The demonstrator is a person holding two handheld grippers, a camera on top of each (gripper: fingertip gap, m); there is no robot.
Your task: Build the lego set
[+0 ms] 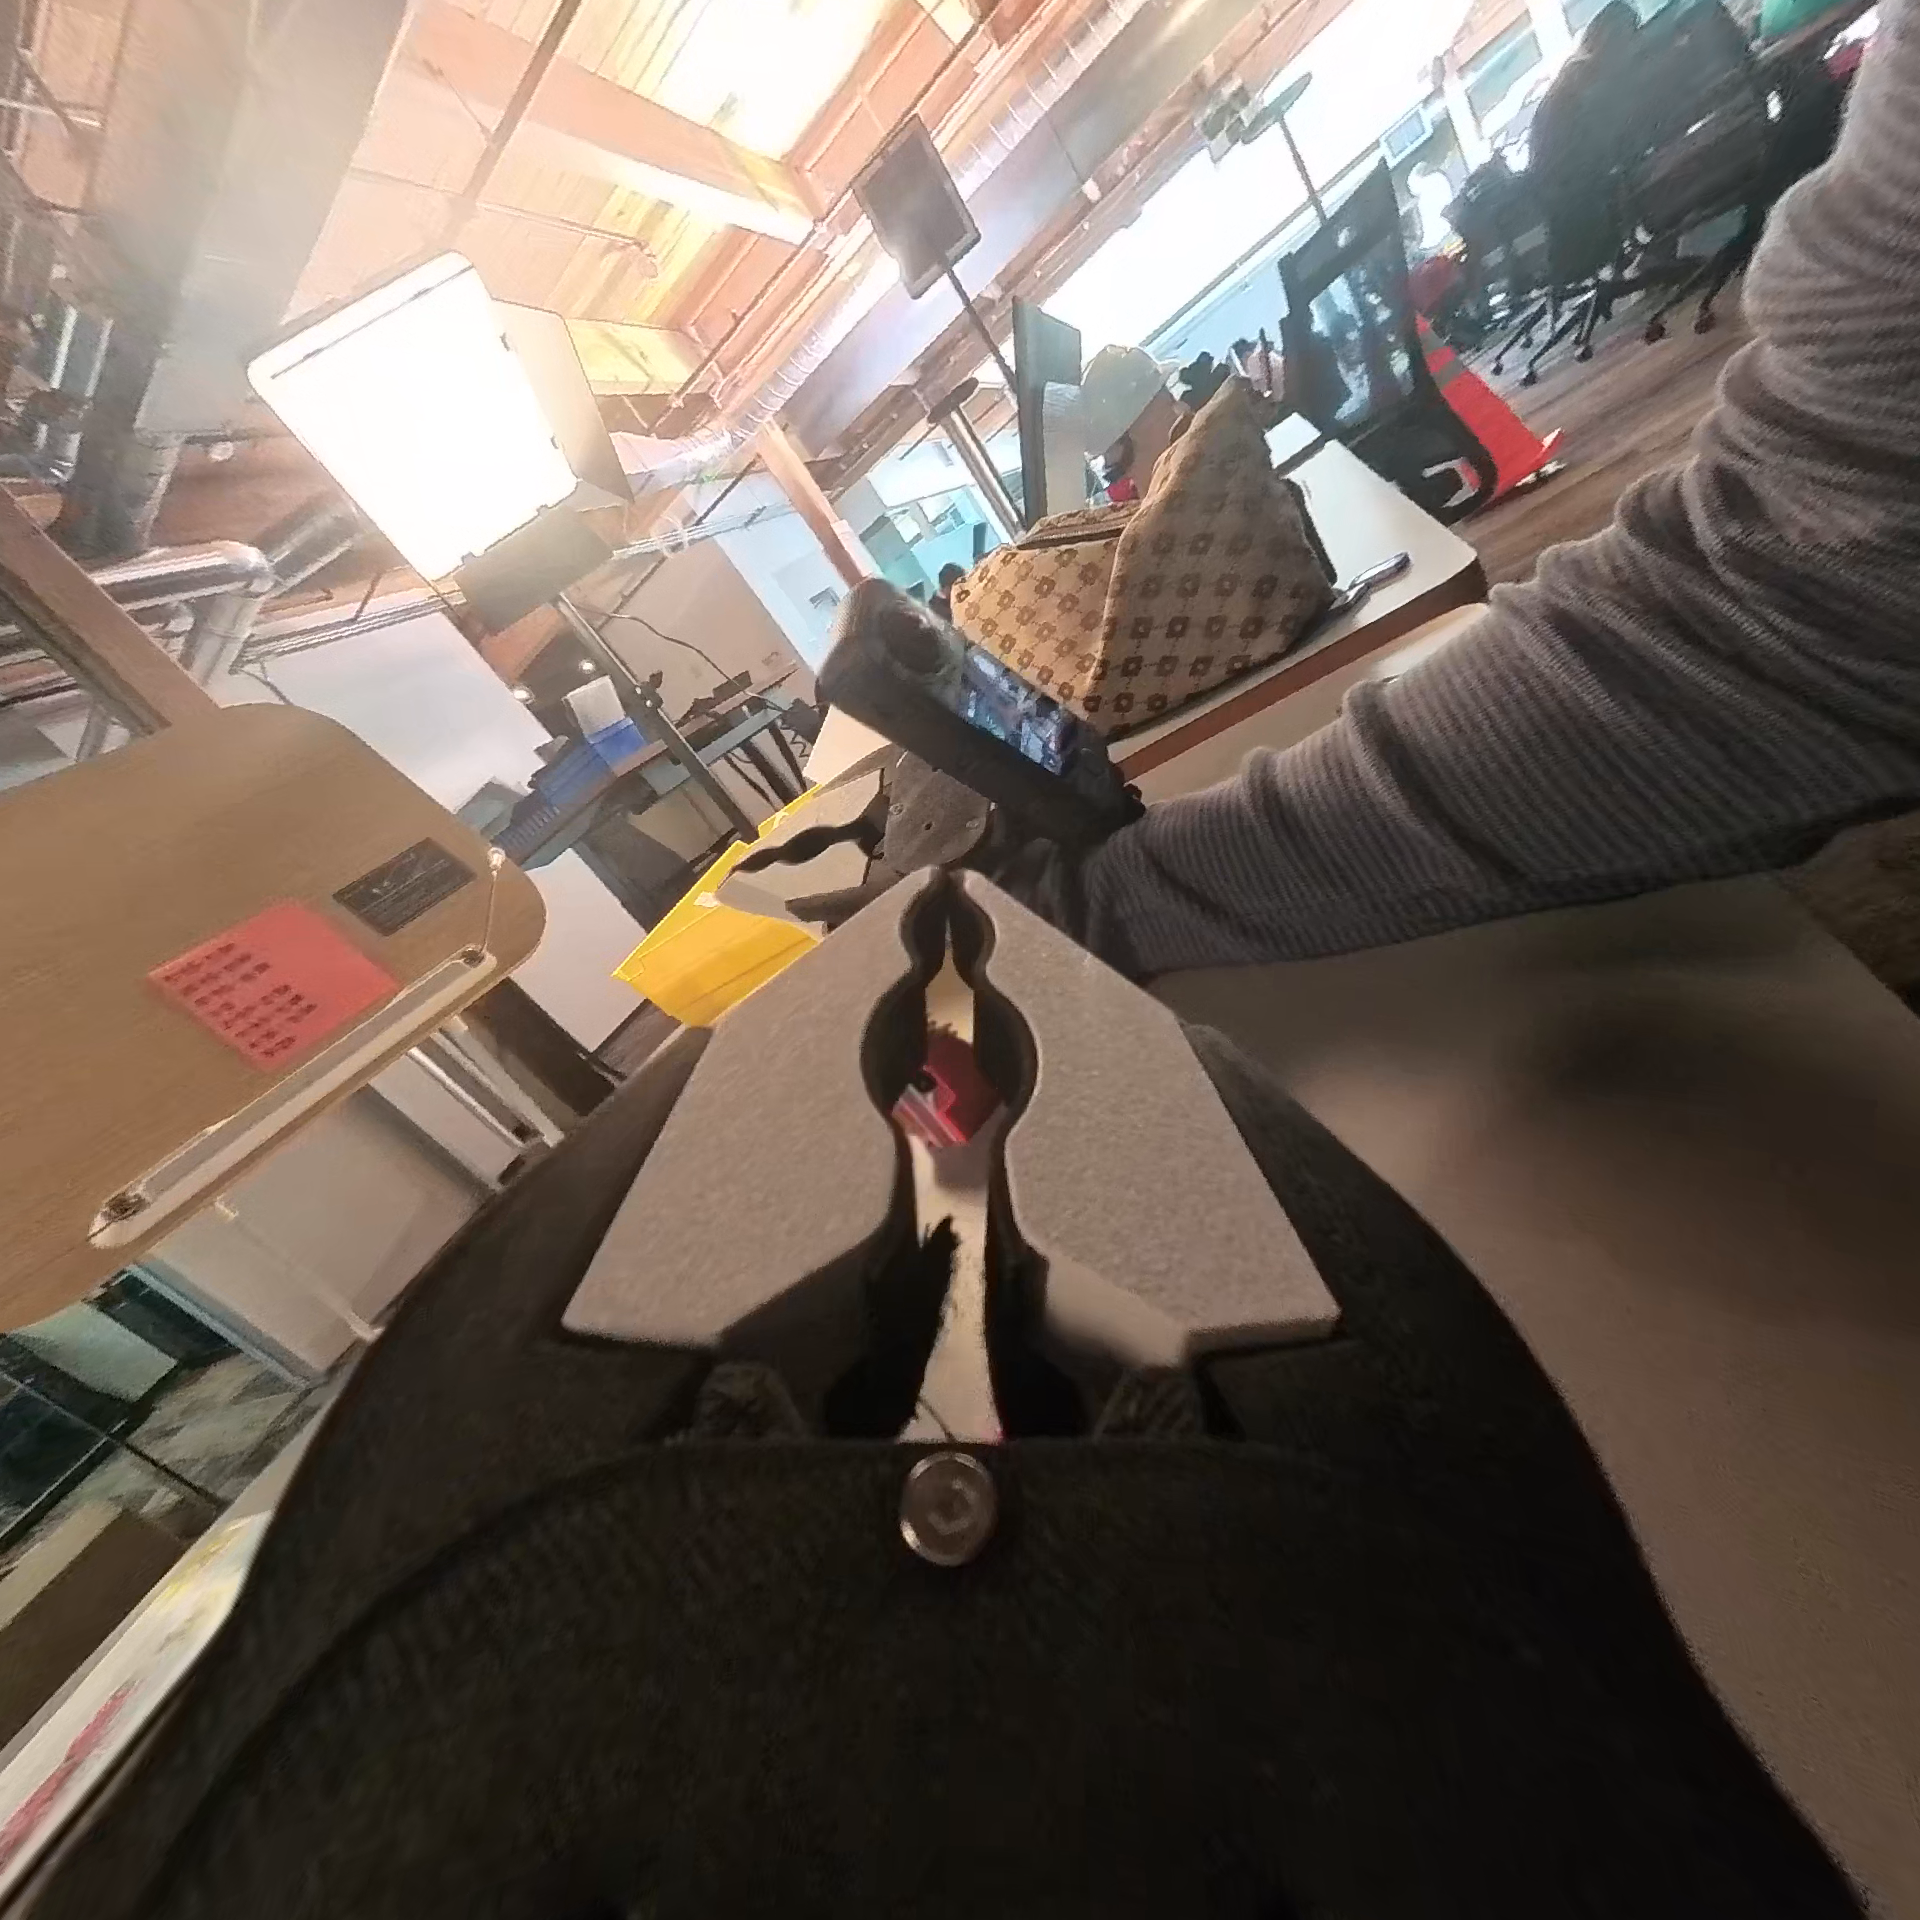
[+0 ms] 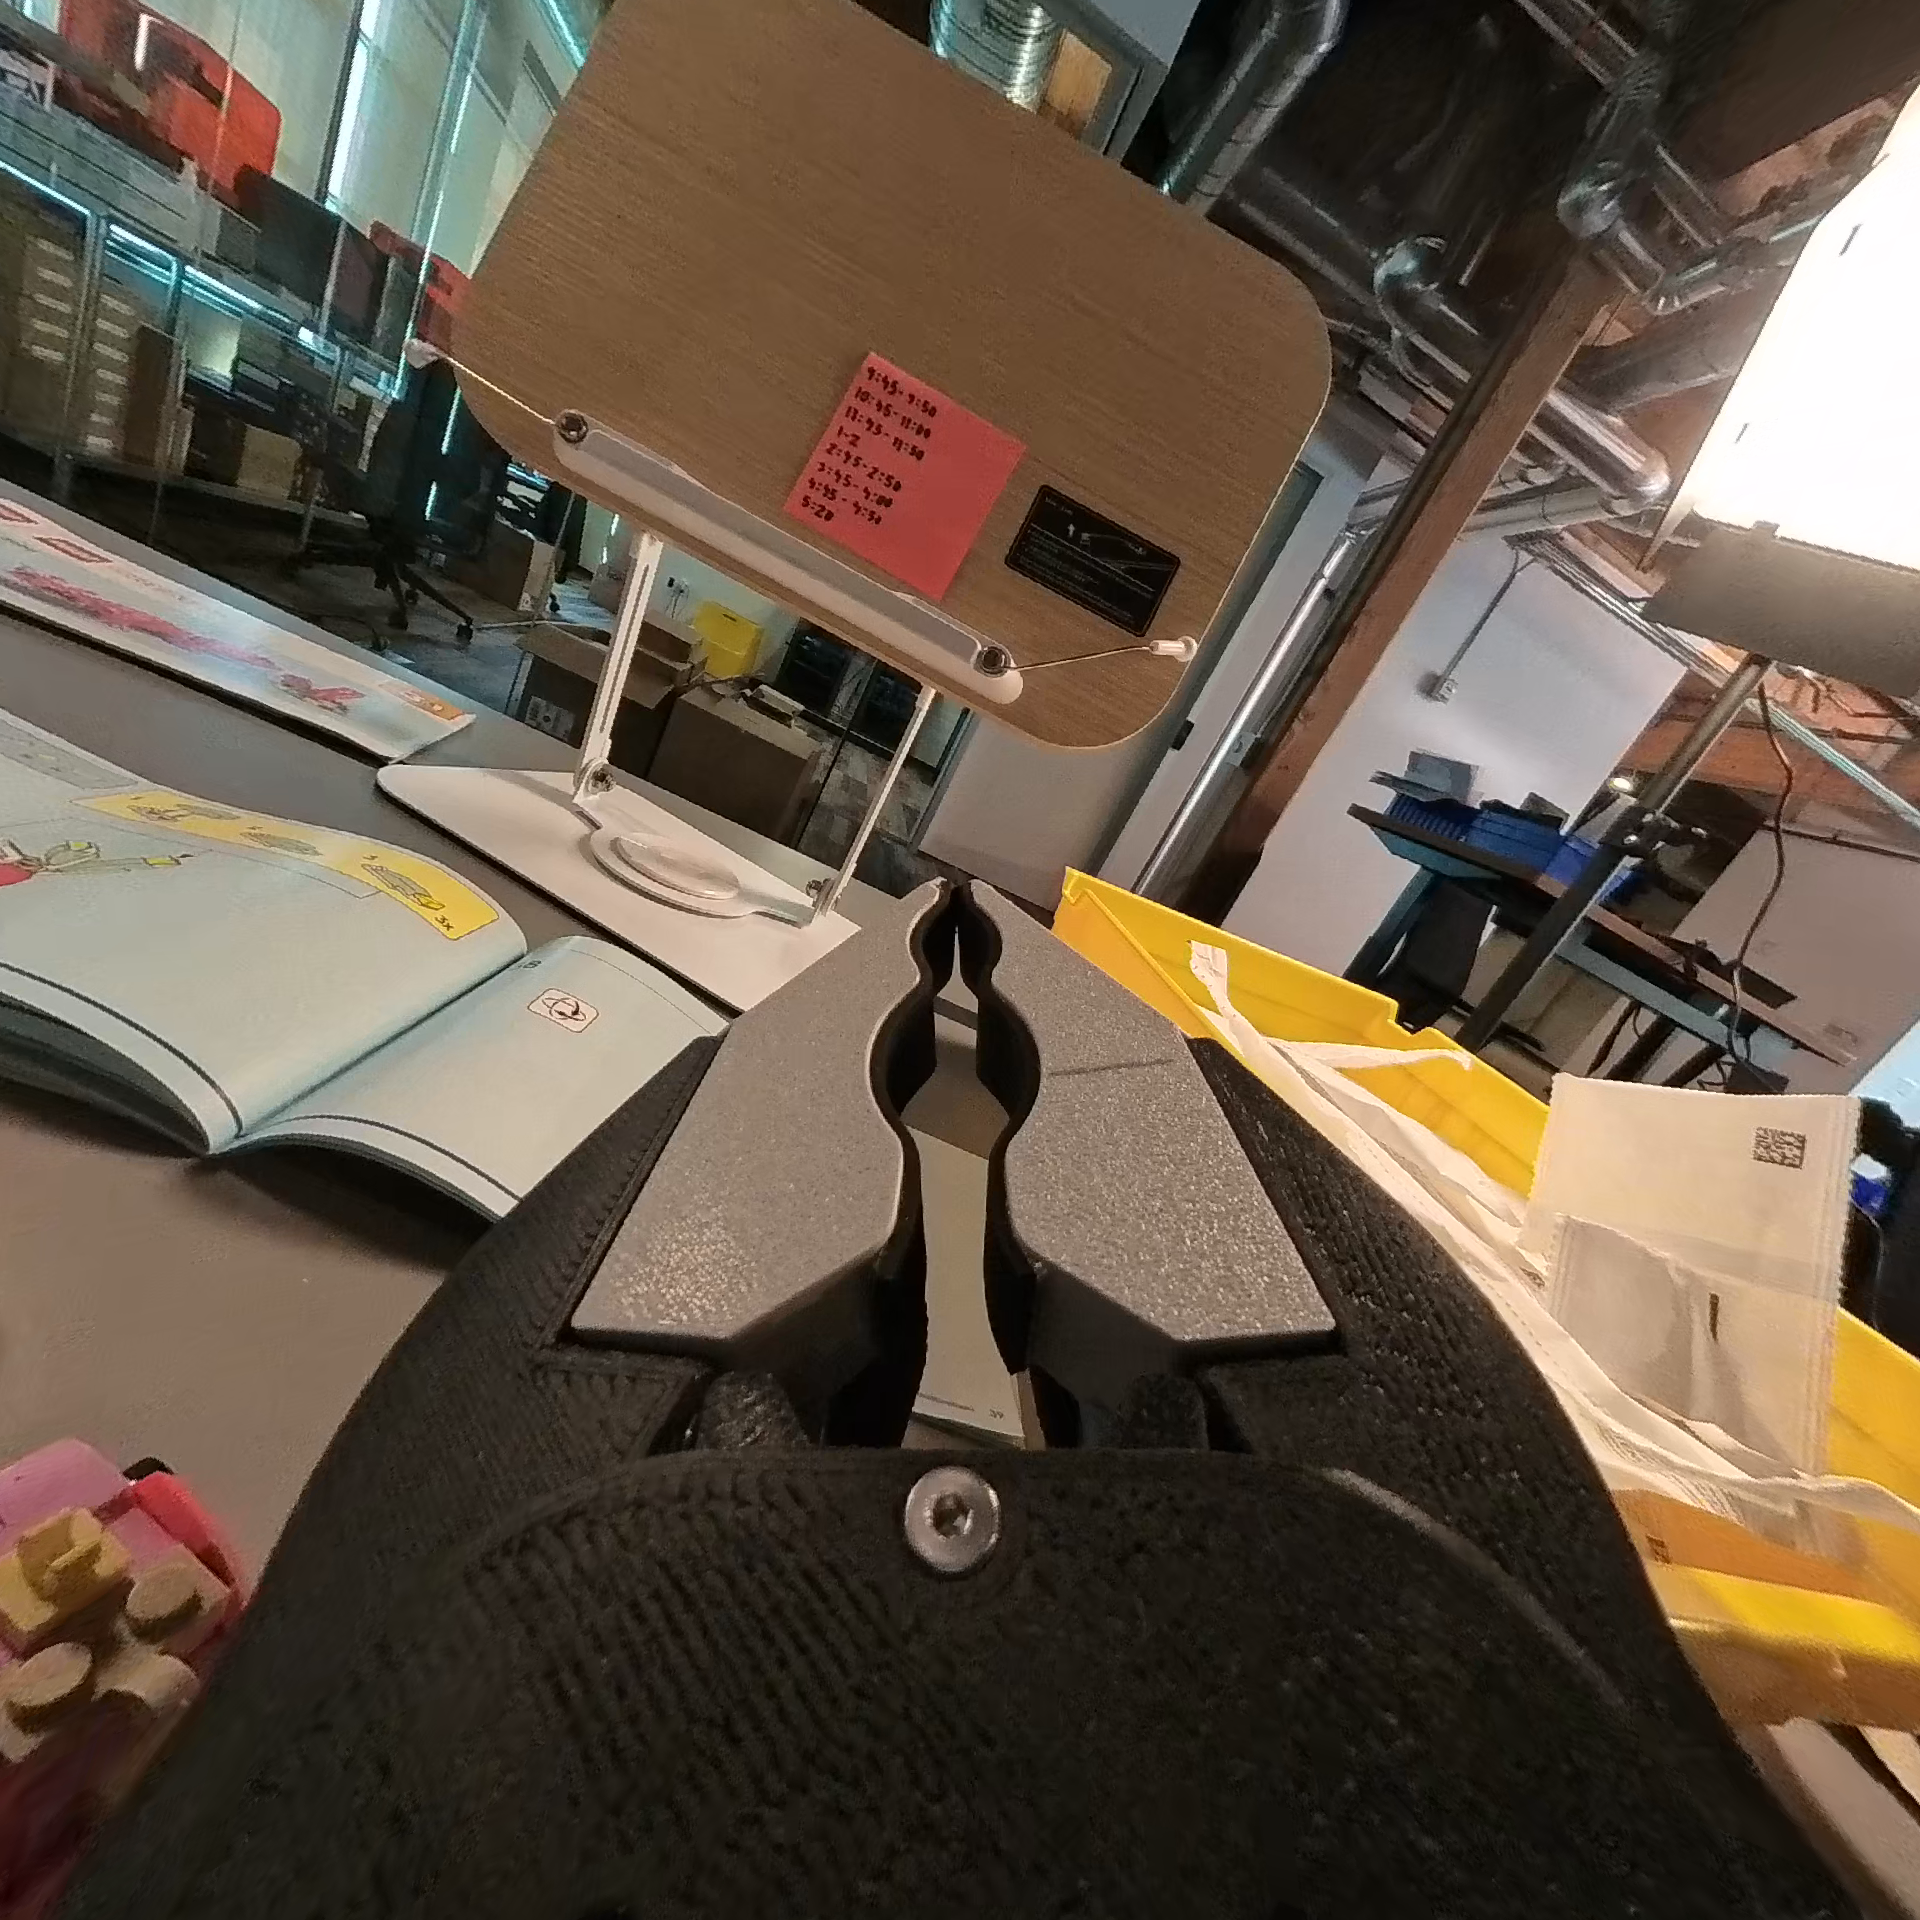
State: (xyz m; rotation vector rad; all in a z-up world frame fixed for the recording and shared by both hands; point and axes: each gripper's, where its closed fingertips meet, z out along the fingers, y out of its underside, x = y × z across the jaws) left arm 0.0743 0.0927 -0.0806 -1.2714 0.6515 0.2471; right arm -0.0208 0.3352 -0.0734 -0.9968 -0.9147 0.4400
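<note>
Grey fingertips of the left gripper (image 1: pixel 948 883) are meeting at their tips with nothing between them. Through the hollow behind those tips a red thing (image 1: pixel 940 1101) is showing, too blurred to name. Just beyond the tips the right gripper (image 1: pixel 727 883) is hovering, held by an arm in a grey ribbed sleeve (image 1: pixel 1507 748), with a small black camera (image 1: pixel 966 717) riding on top of it. Its fingers are also lying pressed together, bare.

Seen from its own camera, the right gripper (image 2: pixel 954 896) is pointing over a dark table (image 2: pixel 208 1299), its tips closed on air. Taking the yellow bin (image 2: pixel 1278 977) as landmark: it is sitting just right of these tips, and it is holding crumpled white paper bags (image 2: pixel 1455 1174) and a flat white packet (image 2: pixel 1704 1205) standing upright. Left of the bin a wooden book stand (image 2: pixel 883 343) is rising on a white base (image 2: pixel 540 821), carrying a pink sticky note (image 2: pixel 904 478) and a black label (image 2: pixel 1091 561). Farther left of the bin an open booklet (image 2: pixel 260 1018) is lying flat, with a second booklet (image 2: pixel 208 644) behind it. Well left of the bin and nearest the camera, a pink brick model (image 2: pixel 94 1621) with tan studs is sitting at the frame edge.

In the left view the bin (image 1: pixel 717 956) is lying past both grippers, beside the stand (image 1: pixel 208 935).
</note>
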